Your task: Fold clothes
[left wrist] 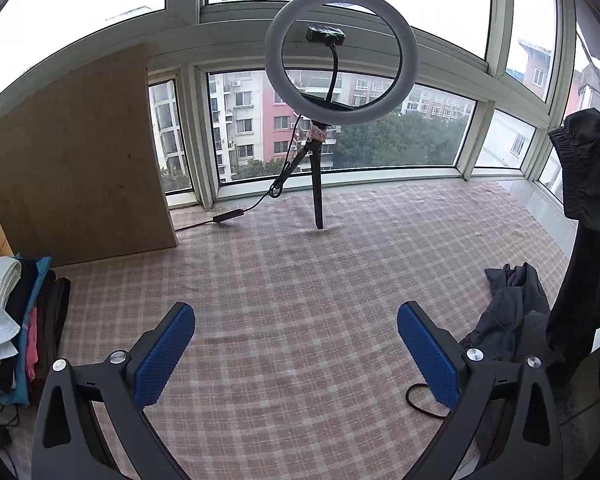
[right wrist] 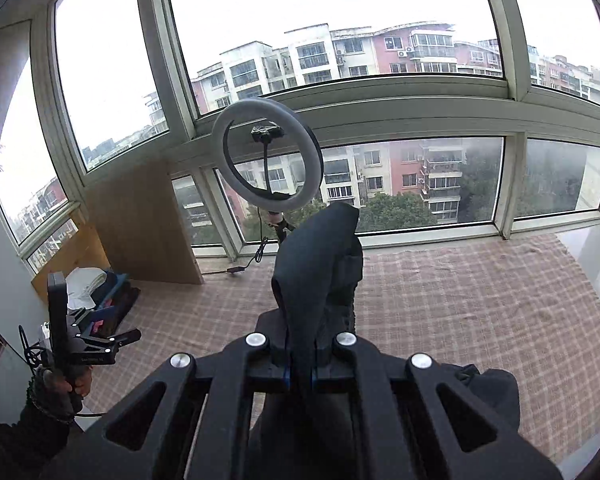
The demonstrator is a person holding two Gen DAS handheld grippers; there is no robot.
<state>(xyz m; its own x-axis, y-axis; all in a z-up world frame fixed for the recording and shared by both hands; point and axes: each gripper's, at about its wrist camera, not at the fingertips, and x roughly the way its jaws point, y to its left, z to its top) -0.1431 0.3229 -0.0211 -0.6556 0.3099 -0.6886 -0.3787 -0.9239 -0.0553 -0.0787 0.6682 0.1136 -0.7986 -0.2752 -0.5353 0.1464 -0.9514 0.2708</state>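
Observation:
My left gripper is open and empty above the pink checked cloth, its blue pads wide apart. My right gripper is shut on a dark garment, held up in the air; it also hangs at the right edge of the left wrist view, its elastic waistband on top. A second dark grey garment lies crumpled on the cloth right of my left gripper. In the right wrist view my left gripper shows at the far left, in a gloved hand.
A ring light on a tripod stands at the back centre, its cable running left. A wooden board leans at the back left. A stack of folded clothes lies at the left. Windows surround the surface.

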